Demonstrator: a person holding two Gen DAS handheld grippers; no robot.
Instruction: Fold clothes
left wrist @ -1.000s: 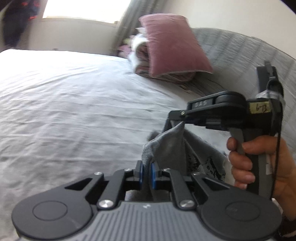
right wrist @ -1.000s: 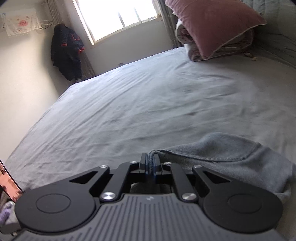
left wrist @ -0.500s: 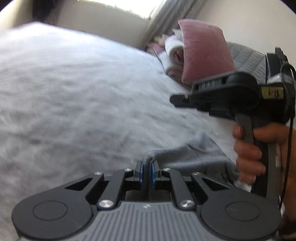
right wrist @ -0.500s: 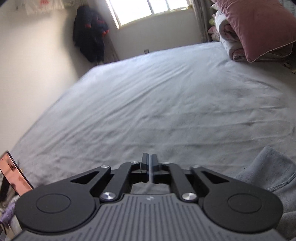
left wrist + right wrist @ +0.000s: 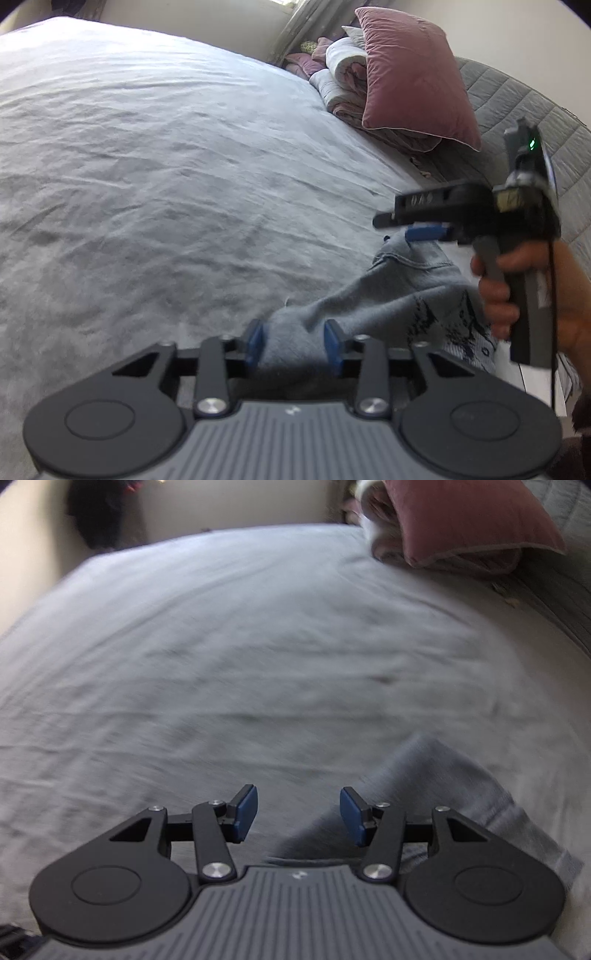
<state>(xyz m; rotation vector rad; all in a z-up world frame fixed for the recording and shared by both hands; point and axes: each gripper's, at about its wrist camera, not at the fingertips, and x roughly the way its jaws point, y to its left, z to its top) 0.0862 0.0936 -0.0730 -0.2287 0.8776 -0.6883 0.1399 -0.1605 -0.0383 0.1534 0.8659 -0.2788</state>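
Note:
A grey sweatshirt (image 5: 406, 288) with a black print lies crumpled on the grey bed sheet (image 5: 147, 166) at the lower right. My left gripper (image 5: 294, 344) is opening, and a fold of the sweatshirt sits loosely between its blue pads. My right gripper (image 5: 397, 229), held by a hand (image 5: 498, 295), hovers just above the sweatshirt's far edge. In the right wrist view the right gripper (image 5: 298, 812) is opening wide and grips nothing. The sweatshirt (image 5: 443, 786) lies below it and to its right.
A pink pillow (image 5: 410, 74) leans on folded quilts (image 5: 343, 81) at the far right, against a grey quilted headboard (image 5: 517, 122). Dark clothing (image 5: 99, 513) hangs on the far wall. The sheet (image 5: 221, 646) spreads wide to the left.
Both grippers were shut on the sweatshirt's edge and have since opened and let it go. Both have sunk toward the bed, and the sweatshirt has dropped onto the sheet.

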